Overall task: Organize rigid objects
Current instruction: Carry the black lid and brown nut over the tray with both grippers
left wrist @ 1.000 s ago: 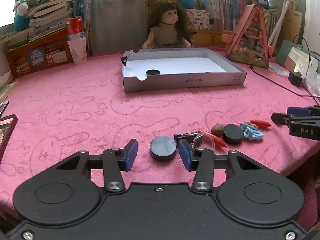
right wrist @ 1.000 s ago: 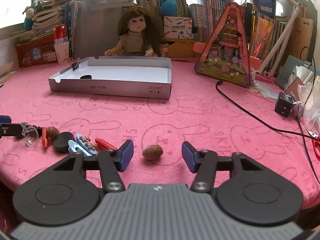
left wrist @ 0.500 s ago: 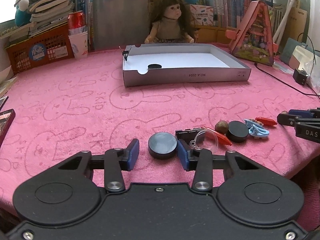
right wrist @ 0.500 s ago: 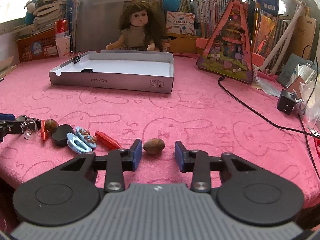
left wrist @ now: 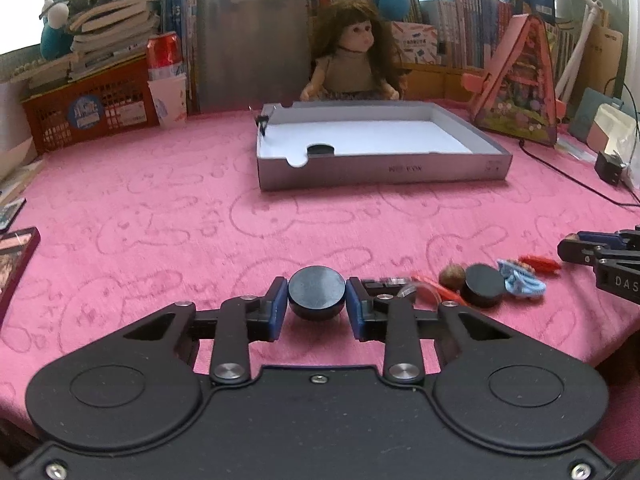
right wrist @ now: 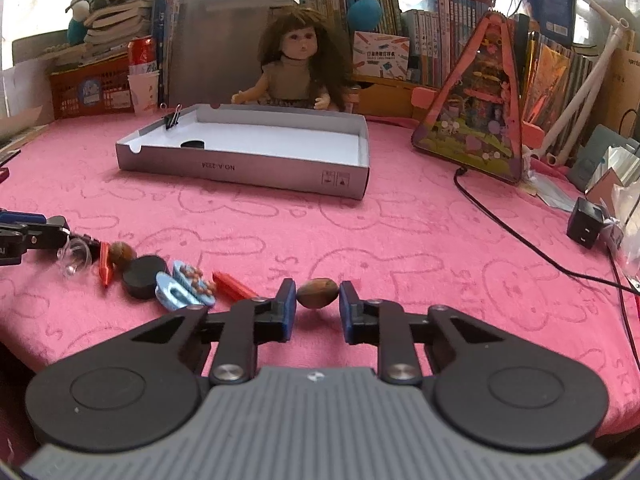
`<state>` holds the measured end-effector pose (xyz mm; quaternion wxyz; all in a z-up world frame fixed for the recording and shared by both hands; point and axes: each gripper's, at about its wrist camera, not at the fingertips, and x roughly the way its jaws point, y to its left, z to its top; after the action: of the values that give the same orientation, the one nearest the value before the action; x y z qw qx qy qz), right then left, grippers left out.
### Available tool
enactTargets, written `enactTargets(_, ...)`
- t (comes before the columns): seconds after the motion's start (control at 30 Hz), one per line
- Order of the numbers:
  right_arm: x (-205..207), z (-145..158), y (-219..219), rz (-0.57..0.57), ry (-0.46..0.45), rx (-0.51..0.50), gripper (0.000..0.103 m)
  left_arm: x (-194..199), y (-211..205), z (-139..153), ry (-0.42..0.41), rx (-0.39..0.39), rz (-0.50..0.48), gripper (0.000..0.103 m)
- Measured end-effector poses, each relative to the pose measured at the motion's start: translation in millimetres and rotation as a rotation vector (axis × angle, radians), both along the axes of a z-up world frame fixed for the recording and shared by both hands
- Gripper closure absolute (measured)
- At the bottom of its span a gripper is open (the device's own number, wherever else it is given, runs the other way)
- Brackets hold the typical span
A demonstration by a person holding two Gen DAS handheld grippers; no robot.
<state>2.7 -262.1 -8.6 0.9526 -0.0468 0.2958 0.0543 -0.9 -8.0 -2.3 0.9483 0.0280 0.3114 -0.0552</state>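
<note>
My left gripper [left wrist: 317,305] is closing, and its blue pads touch both sides of a round black disc [left wrist: 316,289] on the pink cloth. My right gripper [right wrist: 318,307] is closing too, its pads against a brown nut [right wrist: 318,293]. Between the two grippers lies a loose row: another nut [left wrist: 451,276], a second black disc [right wrist: 144,276], blue clips [right wrist: 184,286], red pieces [right wrist: 232,285] and a clear suction cup [right wrist: 76,256]. Farther back stands the grey cardboard tray [left wrist: 380,168], with one black disc [left wrist: 320,149] in its near left corner.
A doll [left wrist: 356,64] sits behind the tray. A pink triangular toy house [right wrist: 476,120], a black cable [right wrist: 520,236] and a charger [right wrist: 584,228] lie to the right. A red basket [left wrist: 88,116], a can and a cup stand at the back left.
Both grippers closed in from well apart. The left pads now touch the black disc, and the right pads touch the nut. Neither hand shifted noticeably.
</note>
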Motion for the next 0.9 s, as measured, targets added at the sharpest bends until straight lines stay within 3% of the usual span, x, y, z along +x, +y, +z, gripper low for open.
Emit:
enactTargets(0.23, 26, 9, -1, -0.022, 0.025, 0.056, 0.076, 28, 3, 14, -0.01, -0.048, 0.024, 0.074)
enactTargets(0.57, 91, 30, -7, -0.036, 0.072, 0.19, 0.076, 101, -5, 43, -0.005, -0.102, 0.015, 0.074)
enactTargets(0.9, 182, 41, -11, -0.041, 0.238, 0.29, 0.076, 198, -4, 56, 0.124, -0.157, 0.019, 0.074)
